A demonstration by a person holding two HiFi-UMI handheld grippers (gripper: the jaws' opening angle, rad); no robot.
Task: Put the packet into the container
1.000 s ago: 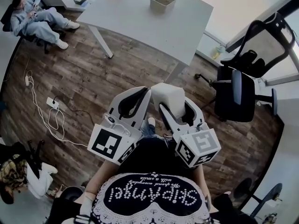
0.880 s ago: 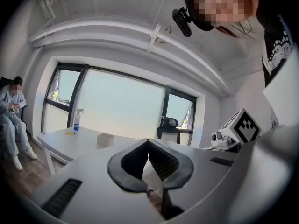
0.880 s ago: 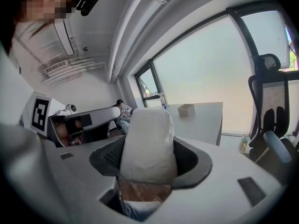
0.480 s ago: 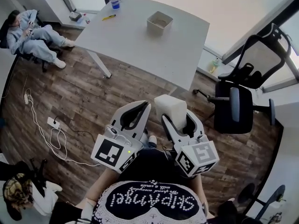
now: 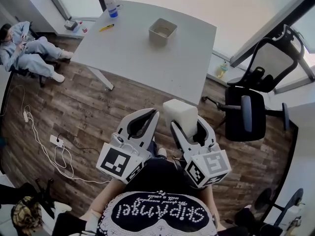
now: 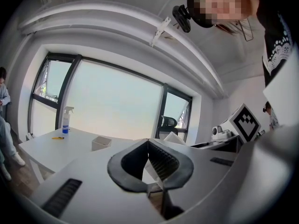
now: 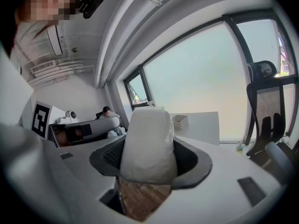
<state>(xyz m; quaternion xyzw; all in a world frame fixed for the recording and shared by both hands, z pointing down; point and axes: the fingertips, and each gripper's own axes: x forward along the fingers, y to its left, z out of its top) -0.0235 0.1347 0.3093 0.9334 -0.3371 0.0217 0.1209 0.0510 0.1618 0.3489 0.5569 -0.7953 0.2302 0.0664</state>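
Observation:
A white packet (image 5: 180, 116) stands up between the jaws of my right gripper (image 5: 186, 123), which is shut on it; in the right gripper view the packet (image 7: 149, 146) fills the middle. My left gripper (image 5: 145, 119) hangs beside it with its jaws shut on nothing, tips touching (image 6: 148, 141). Both are held over the wooden floor, short of the table. The container (image 5: 162, 30), a small open grey box, sits on the white table (image 5: 147, 53) far ahead, also seen as the container (image 6: 101, 143) and the container (image 7: 180, 121).
A spray bottle (image 5: 111, 3) and a yellow pen (image 5: 106, 27) lie on the table's far left. A black office chair (image 5: 253, 107) stands to the right. A seated person (image 5: 27, 50) is at far left; cables (image 5: 54, 141) trail on the floor.
The view has shifted so the table and container sit lower and nearer in the head view. Both grippers keep their pose, the right still holding the packet.

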